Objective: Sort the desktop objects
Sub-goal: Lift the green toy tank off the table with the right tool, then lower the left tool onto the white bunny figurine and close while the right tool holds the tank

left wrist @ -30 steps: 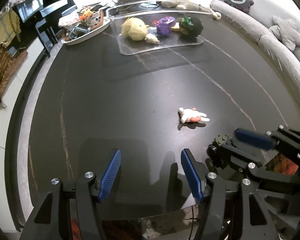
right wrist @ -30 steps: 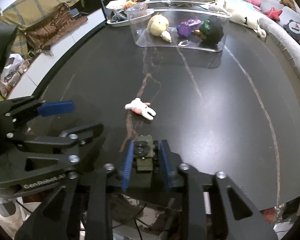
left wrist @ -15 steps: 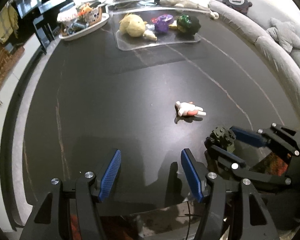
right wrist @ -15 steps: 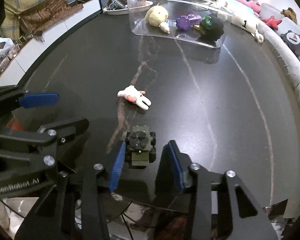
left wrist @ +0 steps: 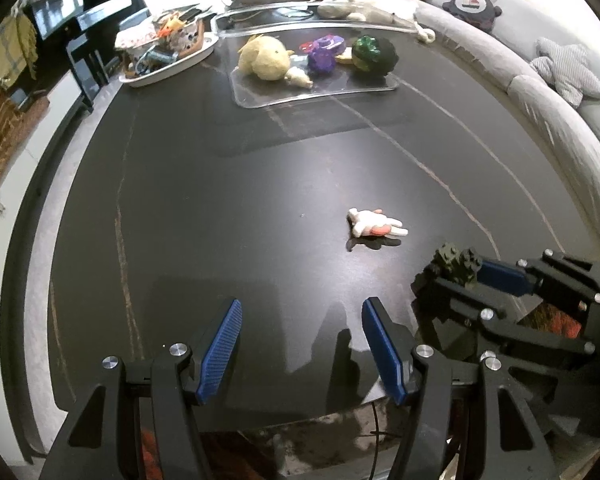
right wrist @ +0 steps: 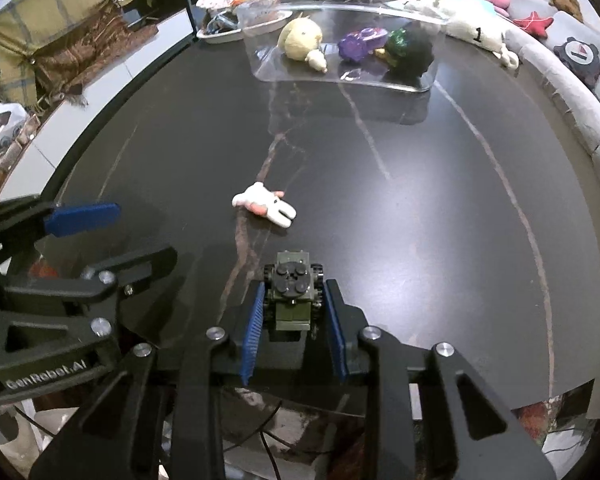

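My right gripper (right wrist: 293, 296) is shut on a small green toy tank (right wrist: 292, 286), held near the table's front edge; the tank also shows in the left wrist view (left wrist: 454, 264). My left gripper (left wrist: 300, 328) is open and empty above the dark table, left of the right gripper. A small white and pink toy rabbit (right wrist: 265, 203) lies on the table just beyond the tank, also seen in the left wrist view (left wrist: 374, 224). A clear tray (right wrist: 414, 84) at the far side holds a yellow plush (right wrist: 300, 38), a purple toy (right wrist: 356, 44) and a green-black ball (right wrist: 410, 46).
A white oval dish (left wrist: 168, 70) of small items stands at the far left. A grey sofa (left wrist: 548, 92) with cushions curves along the right side of the round table. A chair and blanket are at the far left (right wrist: 60, 20).
My right gripper opened slightly around the tank half a second ago and has shut on it again. The left gripper stayed open and nearly still.
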The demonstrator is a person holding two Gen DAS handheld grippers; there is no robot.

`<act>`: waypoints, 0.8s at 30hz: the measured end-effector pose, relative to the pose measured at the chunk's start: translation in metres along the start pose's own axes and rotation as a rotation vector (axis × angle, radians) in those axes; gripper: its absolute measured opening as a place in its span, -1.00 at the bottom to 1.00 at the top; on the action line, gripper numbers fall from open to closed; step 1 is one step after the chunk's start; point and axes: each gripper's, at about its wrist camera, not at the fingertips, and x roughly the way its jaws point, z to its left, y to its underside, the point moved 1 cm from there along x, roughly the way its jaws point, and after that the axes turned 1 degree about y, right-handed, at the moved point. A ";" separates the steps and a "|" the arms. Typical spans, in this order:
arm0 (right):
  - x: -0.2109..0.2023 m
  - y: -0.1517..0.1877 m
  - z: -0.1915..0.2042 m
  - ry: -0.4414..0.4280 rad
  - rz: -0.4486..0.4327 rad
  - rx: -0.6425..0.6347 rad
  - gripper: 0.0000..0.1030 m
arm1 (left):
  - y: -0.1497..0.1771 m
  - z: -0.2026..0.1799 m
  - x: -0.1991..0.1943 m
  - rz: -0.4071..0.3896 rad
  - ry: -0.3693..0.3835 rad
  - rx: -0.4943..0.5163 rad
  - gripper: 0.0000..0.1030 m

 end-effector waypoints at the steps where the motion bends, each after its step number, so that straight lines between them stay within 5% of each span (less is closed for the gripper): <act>1: -0.002 0.000 -0.001 0.000 -0.005 0.003 -0.48 | 0.000 -0.001 -0.001 -0.003 0.000 0.004 0.14; 13: -0.017 0.002 -0.020 0.032 -0.054 0.052 -0.48 | -0.021 -0.015 0.005 0.027 0.128 -0.046 0.14; 24: -0.016 -0.005 -0.047 0.058 -0.069 0.101 -0.48 | -0.042 -0.041 0.018 0.010 0.115 0.062 0.14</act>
